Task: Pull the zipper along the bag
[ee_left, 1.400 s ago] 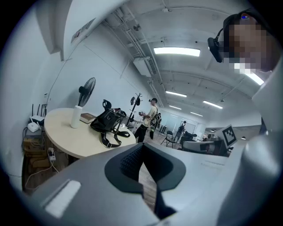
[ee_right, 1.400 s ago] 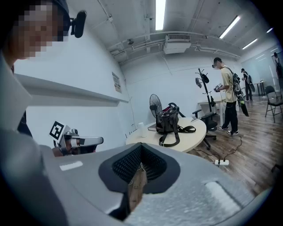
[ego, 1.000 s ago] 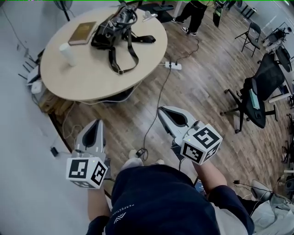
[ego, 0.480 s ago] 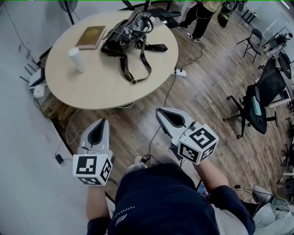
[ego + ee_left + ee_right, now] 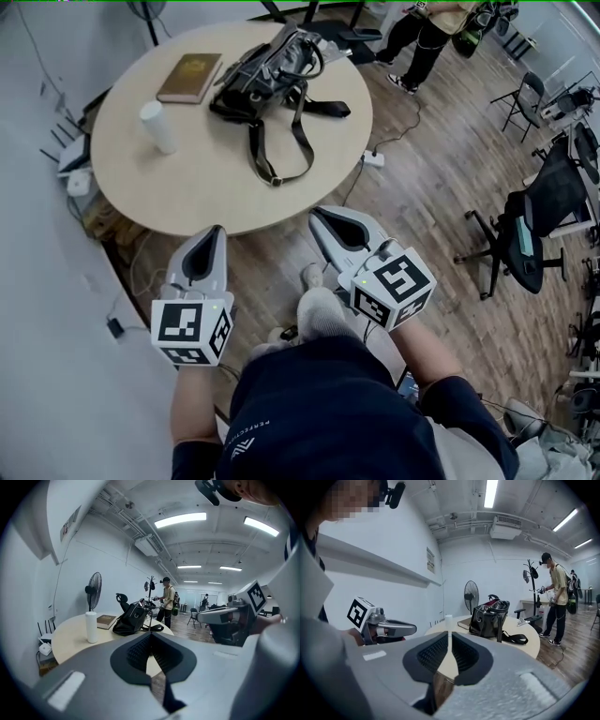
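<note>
since a second ago: the round beige surface [image 5: 211, 192] has slid nearer and lower in the head view, and both grippers have come up to its near edge. person evidently walking in.

left gripper [image 5: 214, 232]: clenched, jaws together, nothing between them. right gripper [image 5: 319, 216]: same, closed up and empty.

task's thing: black soft bag with long dark shoulder strap [image 5: 272, 75] sits on the far half of the surface, top gaping, strap trailing toward the near edge. it is well apart from both grippers, ahead of them and roughly between their lines: a little right of the left gripper's tip, a little left of the right one's. zipper pull too small to make out from here.

risks, as judged:
- both grippers are closed up; if they arrive like that they will only nudge the pull, not take it.
- the bag is soft and not held down. pulling the slider with one gripper alone would likely drag the whole bag or bunch the fabric; the other gripper should pin the bag's end.
- the loose strap could snag a jaw on the reach in.
- white upright cylinder [image 5: 157, 127] and brown hardback book [image 5: 190, 77] stand just left of the bag; a sliding bag could topple the cylinder.
</note>
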Action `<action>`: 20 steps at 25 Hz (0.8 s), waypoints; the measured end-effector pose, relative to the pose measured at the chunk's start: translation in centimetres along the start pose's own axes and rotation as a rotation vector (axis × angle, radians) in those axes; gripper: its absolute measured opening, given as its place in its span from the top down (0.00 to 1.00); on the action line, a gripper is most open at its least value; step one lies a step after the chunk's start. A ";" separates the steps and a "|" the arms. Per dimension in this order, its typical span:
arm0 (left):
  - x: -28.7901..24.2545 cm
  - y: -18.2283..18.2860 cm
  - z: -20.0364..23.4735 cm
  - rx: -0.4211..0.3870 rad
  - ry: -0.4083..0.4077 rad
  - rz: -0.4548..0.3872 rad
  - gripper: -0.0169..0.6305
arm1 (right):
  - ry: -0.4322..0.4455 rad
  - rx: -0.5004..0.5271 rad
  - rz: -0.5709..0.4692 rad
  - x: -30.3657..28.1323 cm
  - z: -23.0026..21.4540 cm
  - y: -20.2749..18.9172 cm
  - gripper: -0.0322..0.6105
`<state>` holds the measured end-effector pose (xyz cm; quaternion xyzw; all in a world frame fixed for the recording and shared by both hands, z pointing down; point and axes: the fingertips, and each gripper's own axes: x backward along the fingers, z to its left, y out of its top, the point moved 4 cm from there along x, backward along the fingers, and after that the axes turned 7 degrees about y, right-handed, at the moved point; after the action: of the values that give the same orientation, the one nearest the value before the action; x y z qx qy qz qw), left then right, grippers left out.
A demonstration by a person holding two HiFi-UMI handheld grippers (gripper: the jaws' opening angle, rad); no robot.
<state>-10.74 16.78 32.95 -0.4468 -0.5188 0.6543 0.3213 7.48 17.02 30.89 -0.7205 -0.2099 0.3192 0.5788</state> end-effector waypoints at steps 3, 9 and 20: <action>-2.0 0.5 -0.1 0.004 0.042 -0.007 0.96 | 0.045 0.037 -0.004 -1.1 -2.2 0.6 0.83; -6.0 1.9 -0.6 0.030 0.111 -0.001 0.96 | 0.109 0.065 0.016 -3.1 -7.4 2.0 0.82; -12.5 3.6 -1.4 0.081 0.241 -0.022 0.97 | 0.295 0.175 0.062 -6.5 -14.3 3.9 0.72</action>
<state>-4.39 5.31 32.53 -0.5032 -0.4543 0.6128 0.4062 12.62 1.70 30.30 -0.7127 -0.0716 0.2448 0.6534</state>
